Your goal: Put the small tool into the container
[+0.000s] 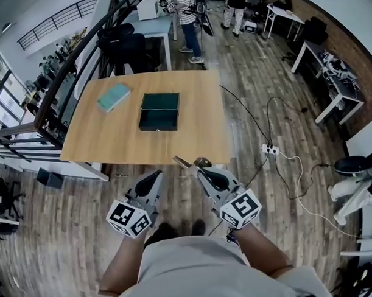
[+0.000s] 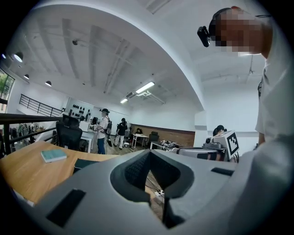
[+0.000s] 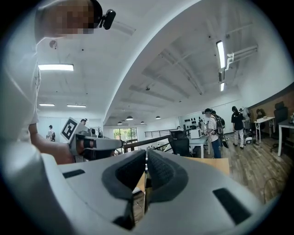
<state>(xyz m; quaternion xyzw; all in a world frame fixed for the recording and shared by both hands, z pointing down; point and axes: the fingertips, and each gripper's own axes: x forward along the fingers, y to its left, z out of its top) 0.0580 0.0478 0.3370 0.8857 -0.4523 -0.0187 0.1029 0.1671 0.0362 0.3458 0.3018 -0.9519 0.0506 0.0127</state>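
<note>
At the near edge of the counter (image 1: 113, 139), you've got both tools held low in front of you, over the wooden floor (image 1: 61, 244). Your right tool (image 1: 195, 168) is pinching the small tool (image 1: 181, 160), a thin flat sliver caught edge-on between the pads, its tip poking forward to the counter's rim. Your left tool (image 1: 155, 174) sits just beside it, jaws pressed together and nothing in them. The container (image 1: 157, 125), a dark green box with its top open, rests out at mid-counter, well apart from the small tool. A teal pad (image 1: 113, 96) lies to its left. People (image 1: 190, 23) stand beyond the far end.
</note>
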